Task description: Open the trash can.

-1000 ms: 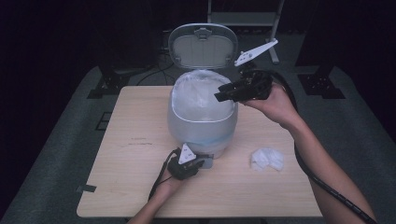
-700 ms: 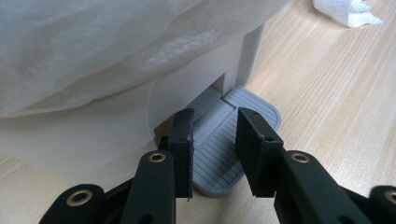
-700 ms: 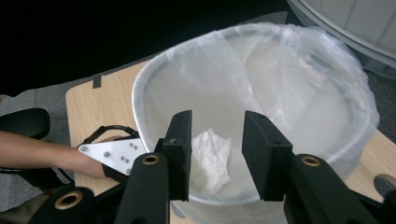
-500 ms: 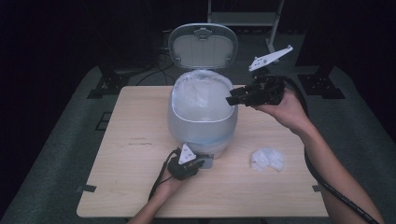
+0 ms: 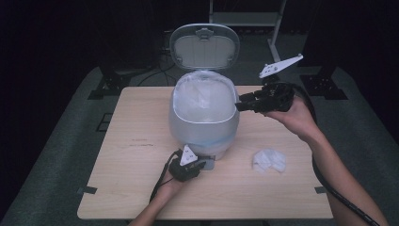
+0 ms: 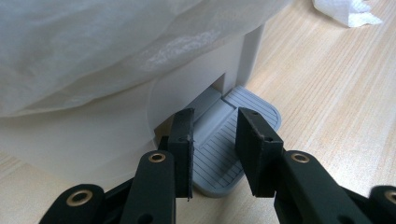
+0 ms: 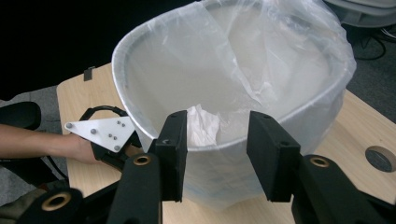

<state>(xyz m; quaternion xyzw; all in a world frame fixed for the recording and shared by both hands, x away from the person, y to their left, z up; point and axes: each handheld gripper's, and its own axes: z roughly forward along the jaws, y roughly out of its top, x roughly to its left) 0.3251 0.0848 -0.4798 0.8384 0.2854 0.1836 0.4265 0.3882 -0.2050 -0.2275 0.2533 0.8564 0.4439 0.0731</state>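
Down on ribbed grey pedal (image 6: pixel 233 140), left gripper (image 6: pixel 215 140) spread; right gripper (image 7: pixel 217 154) spread, empty, at rounded plastic-lined bin's (image 5: pixel 203 120) three o'clock; crumpled tissue (image 5: pixel 268 160) nearby.

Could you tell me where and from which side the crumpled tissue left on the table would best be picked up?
The crumpled tissue lies low and loose on the table, right of the bin with bare wood around it. Probably come straight down with the right gripper, jaws open, and pinch a raised fold near its middle; its flat edges offer little to catch.
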